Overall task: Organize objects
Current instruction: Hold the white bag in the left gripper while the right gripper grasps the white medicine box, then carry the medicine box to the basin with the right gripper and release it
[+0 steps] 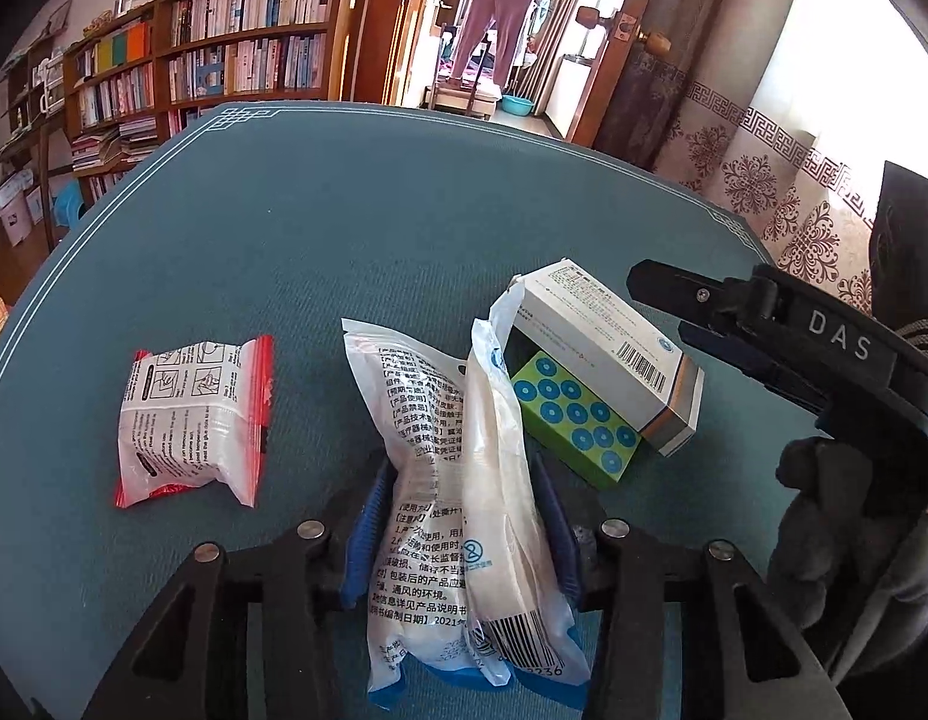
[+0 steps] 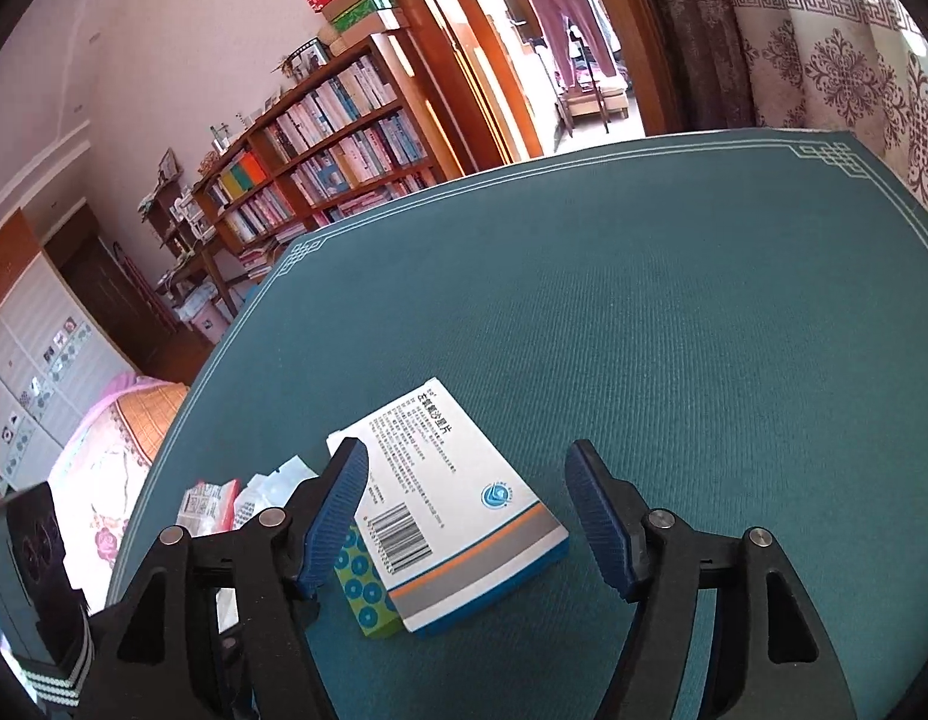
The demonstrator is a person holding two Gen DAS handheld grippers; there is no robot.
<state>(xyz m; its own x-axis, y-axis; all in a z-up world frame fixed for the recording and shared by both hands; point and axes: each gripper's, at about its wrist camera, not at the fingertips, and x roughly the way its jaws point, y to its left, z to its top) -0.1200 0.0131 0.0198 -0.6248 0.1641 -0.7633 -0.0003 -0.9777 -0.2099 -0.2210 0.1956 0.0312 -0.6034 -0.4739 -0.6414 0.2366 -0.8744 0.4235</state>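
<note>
My left gripper (image 1: 461, 480) is shut on two white plastic packets with blue print (image 1: 458, 480), held between its blue pads. To their right a white medicine box (image 1: 613, 354) lies on top of a green box with blue dots (image 1: 574, 423). A red-edged white sachet (image 1: 191, 420) lies to the left on the teal table mat (image 1: 344, 228). My right gripper (image 2: 466, 510) is open, hovering just above the white medicine box (image 2: 458, 504), which lies between its fingers nearer the left one; the green box (image 2: 365, 591) peeks out under it.
The mat's far edge (image 2: 583, 156) has a white border line. Bookshelves (image 1: 224, 54) stand behind the table, a doorway (image 1: 511, 30) and a patterned curtain (image 1: 763, 180) to the right. The right gripper body (image 1: 823, 354) reaches in from the right in the left wrist view.
</note>
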